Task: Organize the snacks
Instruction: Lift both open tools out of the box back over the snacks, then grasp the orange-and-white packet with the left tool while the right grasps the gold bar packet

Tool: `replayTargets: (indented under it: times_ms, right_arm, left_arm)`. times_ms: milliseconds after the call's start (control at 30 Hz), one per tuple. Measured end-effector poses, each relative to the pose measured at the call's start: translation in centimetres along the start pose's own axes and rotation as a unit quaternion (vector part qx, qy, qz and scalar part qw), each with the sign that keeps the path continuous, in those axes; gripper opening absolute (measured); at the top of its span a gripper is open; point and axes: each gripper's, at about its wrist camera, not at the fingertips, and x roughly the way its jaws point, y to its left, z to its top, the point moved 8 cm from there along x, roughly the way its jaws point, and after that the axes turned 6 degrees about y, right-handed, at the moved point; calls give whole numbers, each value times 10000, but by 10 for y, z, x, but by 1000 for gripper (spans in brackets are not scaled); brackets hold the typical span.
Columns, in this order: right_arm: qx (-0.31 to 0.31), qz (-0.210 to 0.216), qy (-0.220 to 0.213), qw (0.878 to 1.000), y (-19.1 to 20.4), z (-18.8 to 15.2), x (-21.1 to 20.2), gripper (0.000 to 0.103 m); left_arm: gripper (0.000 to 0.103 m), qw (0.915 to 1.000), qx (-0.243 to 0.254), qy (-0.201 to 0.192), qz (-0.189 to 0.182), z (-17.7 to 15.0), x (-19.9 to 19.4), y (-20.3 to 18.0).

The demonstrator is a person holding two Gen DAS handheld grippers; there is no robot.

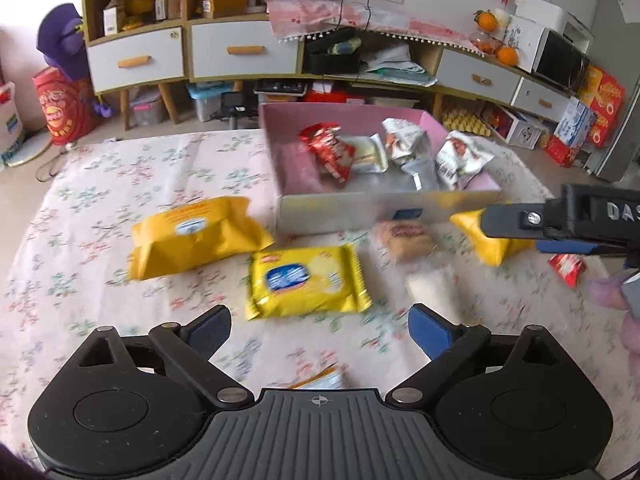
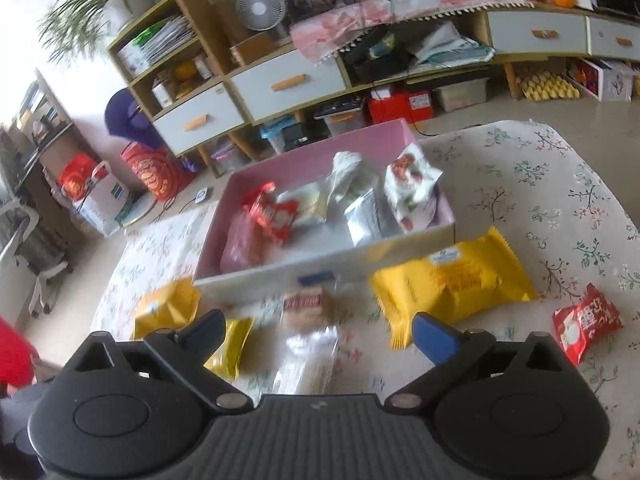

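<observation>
left gripper [image 1: 320, 330]: black ribbed body, blue fingers [image 1: 430, 330] | right gripper [image 2: 318, 332]: black, blue pads, silver pivot screws

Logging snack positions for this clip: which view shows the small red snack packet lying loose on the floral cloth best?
The right wrist view: the small red snack packet lies whole and unobstructed on the floral tablecloth, its white print visible. In the left wrist view the same packet sits near the right edge, partly hidden beneath the other gripper and blurred.
</observation>
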Motion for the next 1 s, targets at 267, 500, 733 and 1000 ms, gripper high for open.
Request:
replayTargets:
  times_ms: [267,500,733,1000]
  right_arm:
    - [-780,-134,114,9968,11,-40,8,89]
    - [-1377,-86,397,9896,31,-88,16,89]
    - [-1827,-102,472,9820,37,-112,12,89]
    - [-2018,-278,456,9780,34,-119,13,87]
  left_arm:
    - [98,9996,-114,-115,226,-28,-13,33]
    - [98,9991,-376,51,193,-51,-8,39]
    - [98,9984,-526,8,189,-58,0,33]
    - [98,9989,-463,40,36,-63,8,13]
